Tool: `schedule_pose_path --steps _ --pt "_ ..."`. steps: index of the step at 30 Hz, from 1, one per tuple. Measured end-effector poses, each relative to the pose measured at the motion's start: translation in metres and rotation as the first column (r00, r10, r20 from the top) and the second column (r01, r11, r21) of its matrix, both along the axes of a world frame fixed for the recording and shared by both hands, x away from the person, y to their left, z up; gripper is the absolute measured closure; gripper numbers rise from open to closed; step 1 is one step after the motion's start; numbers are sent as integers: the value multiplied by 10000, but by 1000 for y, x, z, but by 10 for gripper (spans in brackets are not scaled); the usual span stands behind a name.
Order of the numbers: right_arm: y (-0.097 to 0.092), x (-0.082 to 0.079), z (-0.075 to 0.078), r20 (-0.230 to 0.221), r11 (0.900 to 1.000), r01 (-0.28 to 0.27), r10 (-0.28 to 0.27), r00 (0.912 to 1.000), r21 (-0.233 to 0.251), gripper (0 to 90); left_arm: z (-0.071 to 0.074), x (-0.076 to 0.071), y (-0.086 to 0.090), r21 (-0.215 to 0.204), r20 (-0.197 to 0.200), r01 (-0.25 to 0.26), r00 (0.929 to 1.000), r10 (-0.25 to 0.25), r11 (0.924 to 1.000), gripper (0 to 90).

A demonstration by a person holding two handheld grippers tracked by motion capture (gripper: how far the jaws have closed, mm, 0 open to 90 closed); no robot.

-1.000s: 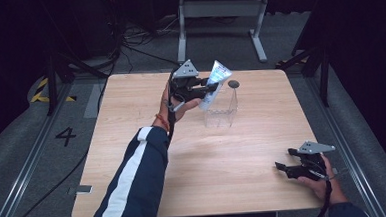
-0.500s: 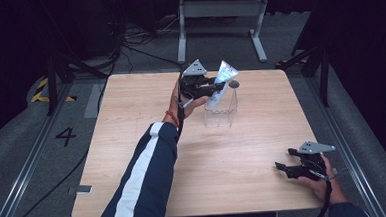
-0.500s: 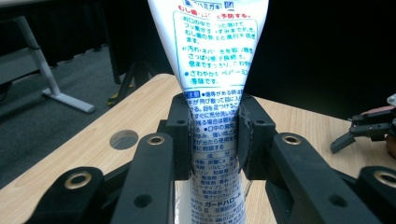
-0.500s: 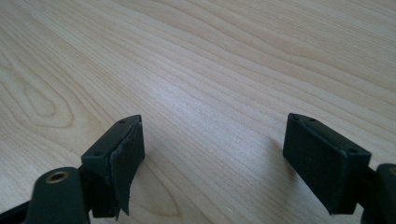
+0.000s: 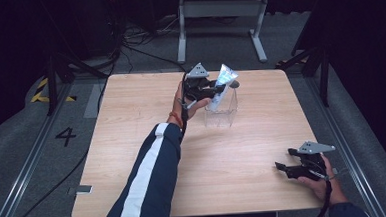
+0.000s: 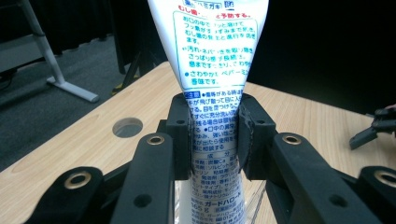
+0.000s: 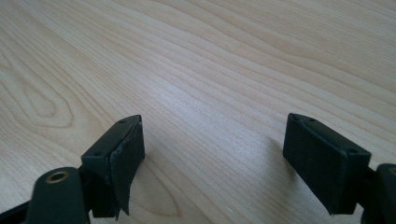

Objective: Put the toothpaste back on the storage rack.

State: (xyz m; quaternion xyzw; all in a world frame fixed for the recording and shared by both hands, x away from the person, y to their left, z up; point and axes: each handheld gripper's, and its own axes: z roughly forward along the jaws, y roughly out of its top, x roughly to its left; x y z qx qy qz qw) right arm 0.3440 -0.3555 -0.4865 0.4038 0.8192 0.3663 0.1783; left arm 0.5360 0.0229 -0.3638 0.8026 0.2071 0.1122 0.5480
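**Tube over the cup: watch the tip and the cup wall**

High view: your left gripper [image 5: 211,91] is clamped on the tube [image 5: 222,84], which slants up toward 1 o'clock above the clear cup [image 5: 221,111] at the table's [image 5: 146,116] far middle. Come down at that slant and the lower end could catch the rim and tip the light cup, or push it toward the table hole at 12 o'clock. The tube's lower end seems to sit just inside the cup, but glare on the plastic makes that unsure. Your right gripper [image 5: 284,168] rests at 4 o'clock, well apart, too far to steady anything.

Left gripper view: the pads [image 6: 180,140] squeeze the tube [image 6: 212,70] around its middle. It's soft, so more pressure may buckle it or let it slide. Its top is cut off at 12 o'clock, its lower end is hidden behind the jaws, and little of the cup shows.

Right gripper view: the jaws stand wide apart, holding nothing, low over bare wood [image 7: 210,60]. Tube and cup lie outside this frame.
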Motion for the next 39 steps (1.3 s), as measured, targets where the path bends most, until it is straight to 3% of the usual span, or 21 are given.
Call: schedule_pose_path --steps 16,32,39 --pt "0 0 0 -11 10000 14 -14 10000 26 211 -21 -4 2 119 -190 -139 9997 142 9998 701" --pt "0 0 0 -14 10000 18 -18 10000 23 211 -33 -8 -5 863 -293 -219 9993 245 9960 689" --pt "0 0 0 -12 10000 15 -15 10000 26 211 -38 -7 -5 915 -463 -242 9985 286 9955 685"
